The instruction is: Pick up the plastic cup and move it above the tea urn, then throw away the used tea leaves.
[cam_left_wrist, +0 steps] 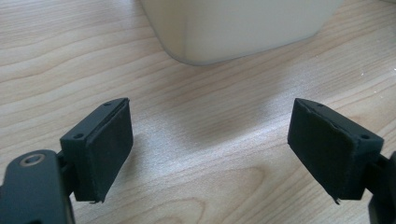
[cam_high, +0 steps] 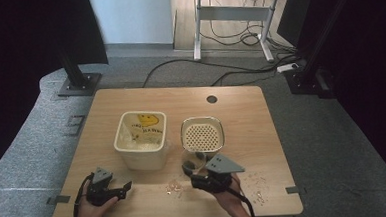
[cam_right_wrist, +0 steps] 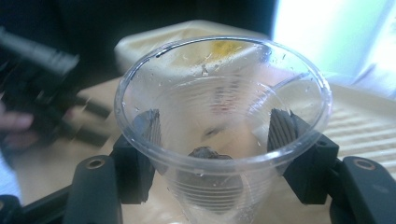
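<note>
A clear cup (cam_right_wrist: 223, 135) is clamped between the jaws of the right gripper (cam_high: 204, 178), tilted just before the strainer (cam_high: 202, 134). The left gripper (cam_high: 116, 191) is held wide open and empty over bare table (cam_high: 136, 204), near the bin (cam_high: 140, 139).

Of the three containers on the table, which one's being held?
The clear plastic cup, clamped by the right gripper. The cream bin and the perforated cream basket stand free.

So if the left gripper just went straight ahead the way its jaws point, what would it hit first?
Probably the cream bin. The left gripper is open over bare table, and the bin's lower wall stands directly ahead, though depth is hard to judge.
</note>
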The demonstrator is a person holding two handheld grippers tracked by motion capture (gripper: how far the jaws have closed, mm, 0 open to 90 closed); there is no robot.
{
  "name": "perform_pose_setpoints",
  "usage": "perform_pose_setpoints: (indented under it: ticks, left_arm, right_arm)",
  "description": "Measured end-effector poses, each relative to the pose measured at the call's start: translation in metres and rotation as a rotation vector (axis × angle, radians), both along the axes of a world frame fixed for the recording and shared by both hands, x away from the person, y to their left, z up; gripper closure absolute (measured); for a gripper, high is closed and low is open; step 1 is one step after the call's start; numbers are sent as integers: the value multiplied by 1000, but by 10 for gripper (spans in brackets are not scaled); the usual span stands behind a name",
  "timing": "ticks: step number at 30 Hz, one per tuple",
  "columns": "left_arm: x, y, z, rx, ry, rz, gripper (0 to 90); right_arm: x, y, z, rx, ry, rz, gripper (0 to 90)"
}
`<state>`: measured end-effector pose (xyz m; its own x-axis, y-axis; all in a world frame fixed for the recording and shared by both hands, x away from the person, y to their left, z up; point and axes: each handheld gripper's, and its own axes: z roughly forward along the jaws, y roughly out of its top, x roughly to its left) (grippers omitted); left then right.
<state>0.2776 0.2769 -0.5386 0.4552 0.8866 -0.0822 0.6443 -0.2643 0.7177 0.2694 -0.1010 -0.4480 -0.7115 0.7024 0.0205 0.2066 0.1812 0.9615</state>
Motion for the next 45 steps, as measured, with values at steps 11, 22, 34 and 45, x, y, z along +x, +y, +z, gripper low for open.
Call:
perform_pose_setpoints:
  ticks: [11, 22, 34, 45]
  left_arm:
    - [1, -2, -2, -3, 15, -9, 142]
    - [2, 1, -3, -11, 21, -2, 143]
    - [3, 1, -5, -3, 33, -7, 144]
    - [4, 2, -5, 3, 34, 5, 143]
  right_arm:
    - [43, -64, 55, -11, -61, -234, 359]
    - [79, -78, 58, -51, -86, -297, 359]
    - [93, -56, 64, -286, -186, -331, 359]
    - [99, -17, 49, -874, -476, -337, 359]
